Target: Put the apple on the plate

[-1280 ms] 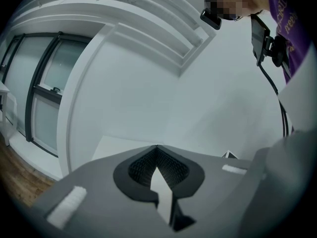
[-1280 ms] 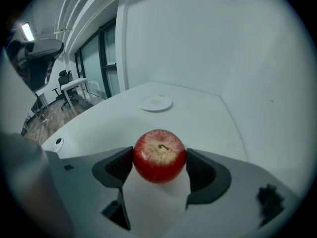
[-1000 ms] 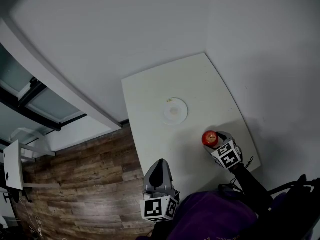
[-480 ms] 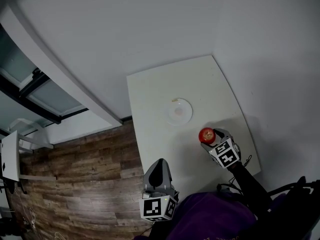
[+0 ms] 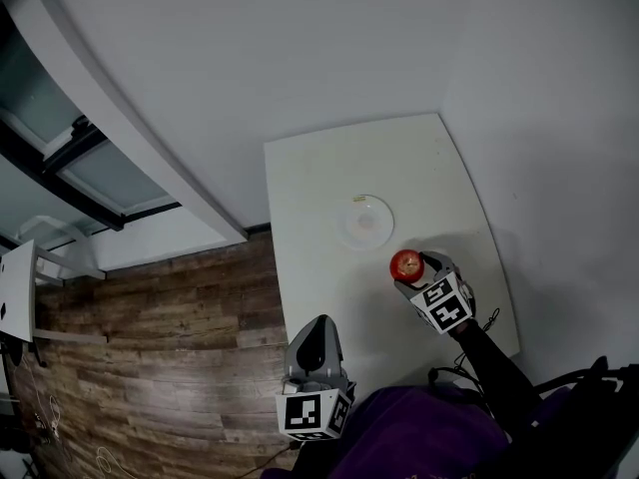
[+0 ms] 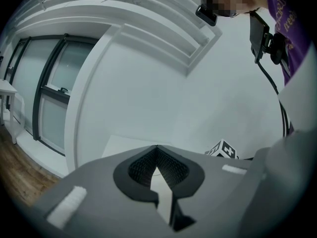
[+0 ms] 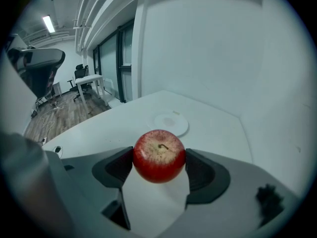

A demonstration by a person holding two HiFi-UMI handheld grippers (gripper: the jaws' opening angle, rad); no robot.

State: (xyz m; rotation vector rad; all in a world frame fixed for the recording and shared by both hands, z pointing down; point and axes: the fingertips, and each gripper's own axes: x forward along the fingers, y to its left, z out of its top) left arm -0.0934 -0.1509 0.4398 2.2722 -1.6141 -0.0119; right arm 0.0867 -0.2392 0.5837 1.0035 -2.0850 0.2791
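Note:
A red apple point(image 7: 159, 155) with its stem up is clamped between the jaws of my right gripper point(image 7: 159, 163), held above the white table point(image 7: 119, 125). In the head view the apple point(image 5: 405, 263) sits at the tip of the right gripper point(image 5: 411, 267), a short way to the near right of the small white plate point(image 5: 364, 222). The plate point(image 7: 171, 122) lies beyond the apple in the right gripper view, with nothing on it. My left gripper point(image 5: 316, 343) hangs off the table's near left corner with its jaws closed together point(image 6: 157, 163) and nothing in them.
The table point(image 5: 329, 287) stands in a corner, with white walls point(image 5: 250, 58) behind and to the right. Wooden floor point(image 5: 150, 347) and a window point(image 5: 90, 168) lie to the left. Desks and office chairs point(image 7: 81, 81) stand far off on the left.
My right gripper has carried the apple up and to the left, closer to the plate. The left gripper has kept its place.

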